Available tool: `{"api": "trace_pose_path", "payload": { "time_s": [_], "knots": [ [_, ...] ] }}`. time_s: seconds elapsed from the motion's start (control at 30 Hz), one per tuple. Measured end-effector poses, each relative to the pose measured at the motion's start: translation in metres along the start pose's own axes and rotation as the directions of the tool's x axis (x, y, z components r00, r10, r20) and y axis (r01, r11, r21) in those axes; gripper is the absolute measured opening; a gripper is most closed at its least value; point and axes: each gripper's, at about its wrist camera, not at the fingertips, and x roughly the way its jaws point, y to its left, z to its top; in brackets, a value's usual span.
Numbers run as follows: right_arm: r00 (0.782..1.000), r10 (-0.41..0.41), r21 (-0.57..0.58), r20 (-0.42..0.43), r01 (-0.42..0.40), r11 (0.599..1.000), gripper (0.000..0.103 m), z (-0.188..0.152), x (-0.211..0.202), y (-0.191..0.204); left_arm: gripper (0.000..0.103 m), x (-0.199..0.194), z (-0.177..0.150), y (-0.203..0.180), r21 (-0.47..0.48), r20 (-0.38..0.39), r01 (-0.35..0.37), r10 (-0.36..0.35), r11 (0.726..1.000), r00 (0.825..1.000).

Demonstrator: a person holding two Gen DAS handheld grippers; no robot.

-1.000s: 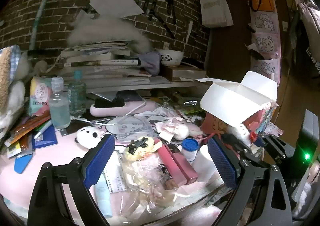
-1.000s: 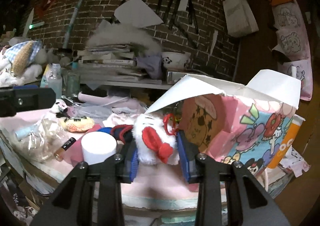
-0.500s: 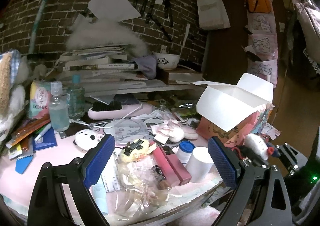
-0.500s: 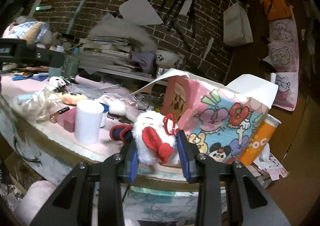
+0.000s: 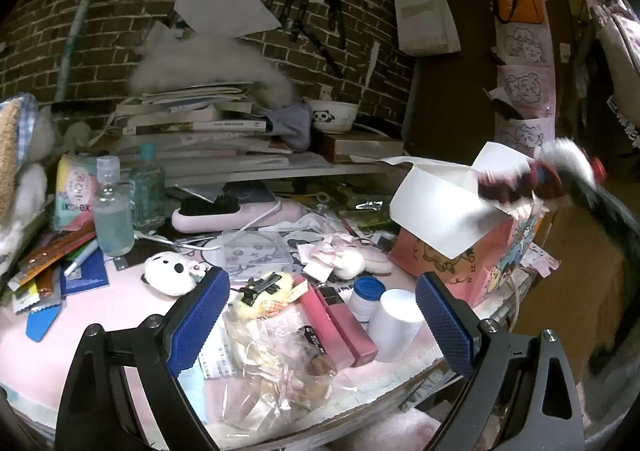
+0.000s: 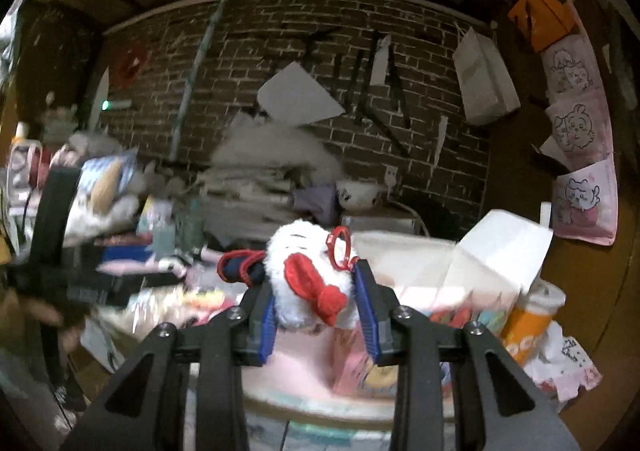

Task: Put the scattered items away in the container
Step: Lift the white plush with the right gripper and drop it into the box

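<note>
Clearly the right gripper (image 6: 318, 311) is the one that matters: its blue pads are clamped on either side of a white plush toy (image 6: 308, 275) with a red bow and a red clip ring, and the toy is lifted clear of the table. The open cartoon-printed box (image 6: 460, 307), the container, lies just beyond and to the right of the toy in the right wrist view, with its white flaps folded up and outward. From the left wrist view the toy (image 5: 560, 167) shows as a blur level with the box's upper flap, at the box's far right side, so it seems to be at rim height but not yet over the opening. My judgement is that the coming move is a short carry over the near flap, then a release into the box.

The left gripper (image 5: 322, 317) hangs with its jaws wide apart and nothing between them, over the clutter to the left of the box, well apart from the toy. It is the farther hand and has no part in this drop.
</note>
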Motion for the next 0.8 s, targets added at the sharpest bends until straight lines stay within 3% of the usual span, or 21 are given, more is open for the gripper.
{"api": "trace_pose_path", "payload": {
  "time_s": [0.1,0.2,0.27,0.37,0.5,0.67,0.8],
  "knots": [
    [0.998,-0.046,0.029,-0.039,0.047,0.998,0.032,0.026,0.019,-0.022,0.093,0.0,0.0,0.0,-0.002,-0.002,-0.001,0.001,1.0,1.0],
    [0.987,-0.046,0.076,-0.153,0.058,0.995,0.032,0.048,0.049,-0.048,0.093,0.001,-0.001,0.0,-0.003,-0.005,0.001,-0.001,1.0,1.0],
    [0.966,-0.019,0.109,-0.258,0.049,0.993,0.032,0.056,0.071,-0.065,0.093,0.002,-0.001,0.0,-0.003,-0.009,0.002,-0.002,1.0,1.0],
    [0.911,-0.017,0.1,-0.413,0.063,0.993,0.032,0.06,0.106,-0.083,0.093,0.004,-0.002,-0.001,-0.003,-0.016,0.003,-0.003,1.0,1.0],
    [0.827,-0.074,0.003,-0.557,0.092,0.996,0.032,0.055,0.145,-0.096,0.093,0.006,-0.001,-0.001,-0.003,-0.022,0.004,-0.004,1.0,1.0],
    [0.714,-0.032,-0.016,-0.7,0.028,0.999,0.033,0.04,0.177,-0.106,0.093,0.009,-0.001,-0.002,0.0,-0.032,0.003,-0.003,1.0,0.999],
    [0.674,-0.061,-0.078,-0.737,0.006,0.997,0.036,0.032,0.188,-0.099,0.093,0.01,-0.002,-0.001,0.001,-0.037,-0.002,0.002,1.0,0.999]
  ]
}}
